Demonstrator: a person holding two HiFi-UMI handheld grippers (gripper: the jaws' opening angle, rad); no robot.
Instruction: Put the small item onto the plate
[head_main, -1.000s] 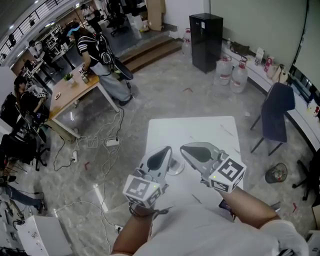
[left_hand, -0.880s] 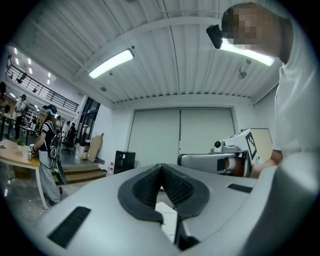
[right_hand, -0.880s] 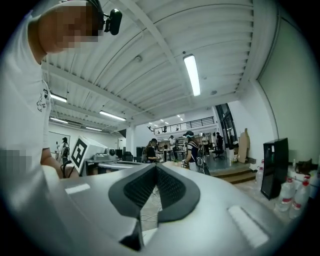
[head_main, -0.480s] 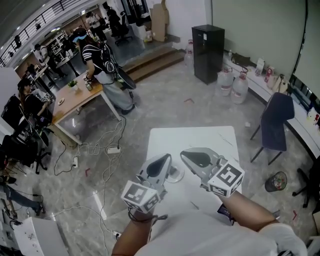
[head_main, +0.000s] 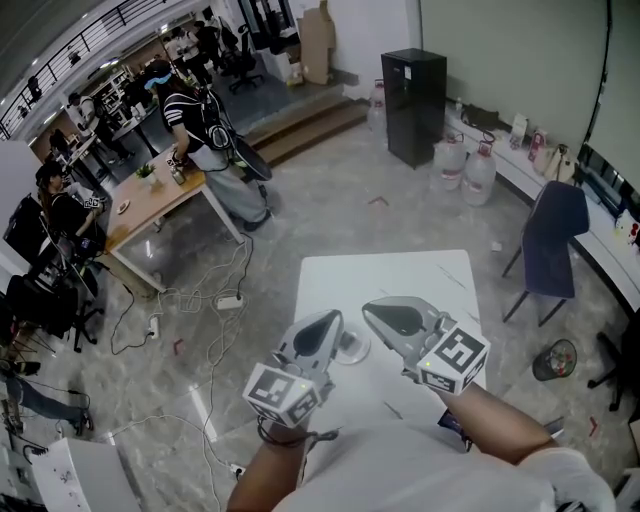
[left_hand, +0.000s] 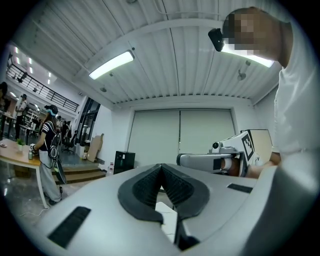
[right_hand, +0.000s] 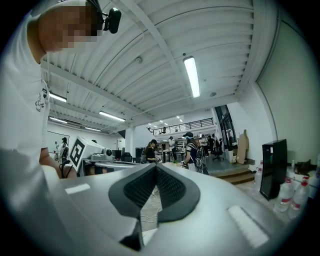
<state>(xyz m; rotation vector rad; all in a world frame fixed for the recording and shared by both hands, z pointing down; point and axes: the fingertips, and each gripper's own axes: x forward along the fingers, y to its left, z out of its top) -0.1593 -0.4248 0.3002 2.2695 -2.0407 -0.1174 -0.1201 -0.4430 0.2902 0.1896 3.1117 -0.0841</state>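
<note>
Left hand-held gripper and right hand-held gripper are both clenched shut. Nothing is pinched in either one. They hang side by side over the near end of the white surface, pointing away from the person.

Not much has changed in the last second. Both are in nearly the same spots as before, and they have stayed shut the whole time. So it looks like the job has not really started yet.

A round, pale plate sits on the surface between the two, partly hidden by the left one. Nothing can be seen on the part that shows. The small item cannot be picked out. A dark thing peeks out by the right forearm, but what it is cannot be told. One hand-held gripper will have to open up first.
</note>
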